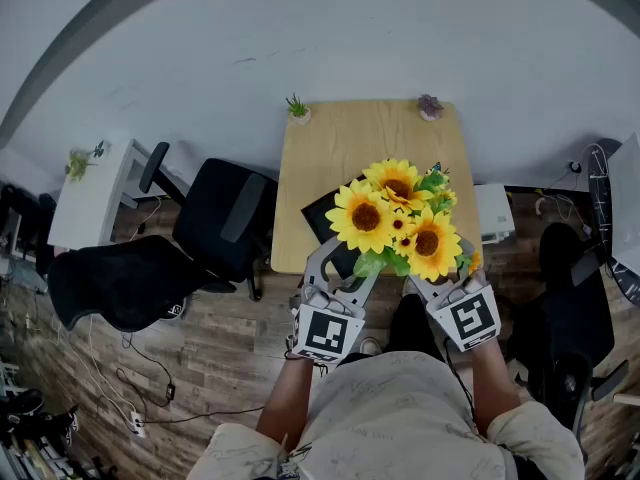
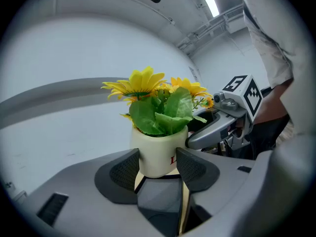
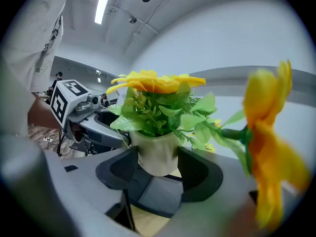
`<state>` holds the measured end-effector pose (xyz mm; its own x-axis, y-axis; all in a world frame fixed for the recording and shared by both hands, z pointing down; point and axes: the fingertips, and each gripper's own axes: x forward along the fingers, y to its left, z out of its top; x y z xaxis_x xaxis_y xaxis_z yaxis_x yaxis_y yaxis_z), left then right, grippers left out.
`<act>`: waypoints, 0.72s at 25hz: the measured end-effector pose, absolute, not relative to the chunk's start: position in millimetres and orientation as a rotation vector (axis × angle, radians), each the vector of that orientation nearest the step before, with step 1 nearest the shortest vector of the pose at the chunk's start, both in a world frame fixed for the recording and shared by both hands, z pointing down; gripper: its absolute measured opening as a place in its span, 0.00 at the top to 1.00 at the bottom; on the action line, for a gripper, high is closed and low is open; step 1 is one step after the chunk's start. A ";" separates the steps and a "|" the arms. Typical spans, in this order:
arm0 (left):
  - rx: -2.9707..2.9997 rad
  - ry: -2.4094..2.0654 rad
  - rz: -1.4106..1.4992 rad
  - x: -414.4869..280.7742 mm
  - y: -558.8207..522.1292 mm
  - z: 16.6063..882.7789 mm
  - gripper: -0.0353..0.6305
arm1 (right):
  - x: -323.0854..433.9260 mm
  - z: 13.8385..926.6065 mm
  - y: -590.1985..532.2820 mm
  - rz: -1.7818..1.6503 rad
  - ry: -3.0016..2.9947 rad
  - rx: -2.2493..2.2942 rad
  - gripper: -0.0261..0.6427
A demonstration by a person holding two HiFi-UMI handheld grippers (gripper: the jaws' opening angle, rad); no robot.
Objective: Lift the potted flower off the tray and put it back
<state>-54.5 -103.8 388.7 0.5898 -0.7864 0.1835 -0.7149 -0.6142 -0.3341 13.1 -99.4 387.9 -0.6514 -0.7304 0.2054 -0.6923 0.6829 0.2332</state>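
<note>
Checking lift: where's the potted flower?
Head view centre: potted flower clamped between left tongs and right tongs, over the black tray on wooden table.

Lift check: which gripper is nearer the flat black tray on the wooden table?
Left. The left gripper hangs over the tray, at its near edge; the right gripper sits to its right. Both clamp the cream flowerpot.

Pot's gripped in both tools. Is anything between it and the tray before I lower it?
Nothing visible does. The left tool and right tool both clamp the pot above the table. The showing corner of the dark tray is bare, though the sunflowers hide the rest.
</note>
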 end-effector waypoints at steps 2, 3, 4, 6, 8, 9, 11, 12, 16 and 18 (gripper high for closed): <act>-2.579 1.240 -0.459 -54.8 -103.2 383.2 0.59 | 12.9 383.3 -99.0 -0.210 -2.617 1.131 0.56; -2.573 1.239 -0.455 -55.0 -102.9 380.6 0.59 | 12.7 380.9 -98.7 -0.219 -2.620 1.132 0.56; -2.567 1.237 -0.452 -55.2 -102.4 378.1 0.59 | 12.4 378.4 -98.3 -0.229 -2.622 1.133 0.56; -2.557 1.235 -0.453 -55.7 -101.1 374.2 0.59 | 12.1 373.9 -97.3 -0.252 -2.623 1.137 0.56; -2.544 1.232 -0.451 -56.0 -100.3 369.5 0.59 | 12.2 368.9 -96.7 -0.276 -2.625 1.139 0.56; -2.536 1.230 -0.447 -55.9 -99.9 366.3 0.59 | 12.2 366.0 -96.4 -0.285 -2.629 1.141 0.56; -2.521 1.227 -0.436 -55.5 -99.0 359.3 0.59 | 12.6 359.7 -95.8 -0.299 -2.642 1.149 0.56; -2.514 1.226 -0.430 -55.3 -98.7 356.2 0.59 | 12.8 357.0 -95.5 -0.306 -2.646 1.154 0.56; -2.500 1.218 -0.413 -54.6 -97.1 349.9 0.58 | 13.5 351.6 -93.6 -0.333 -2.644 1.160 0.56; -2.502 1.223 -0.403 -53.9 -97.0 348.0 0.59 | 14.4 350.8 -93.3 -0.337 -2.638 1.158 0.56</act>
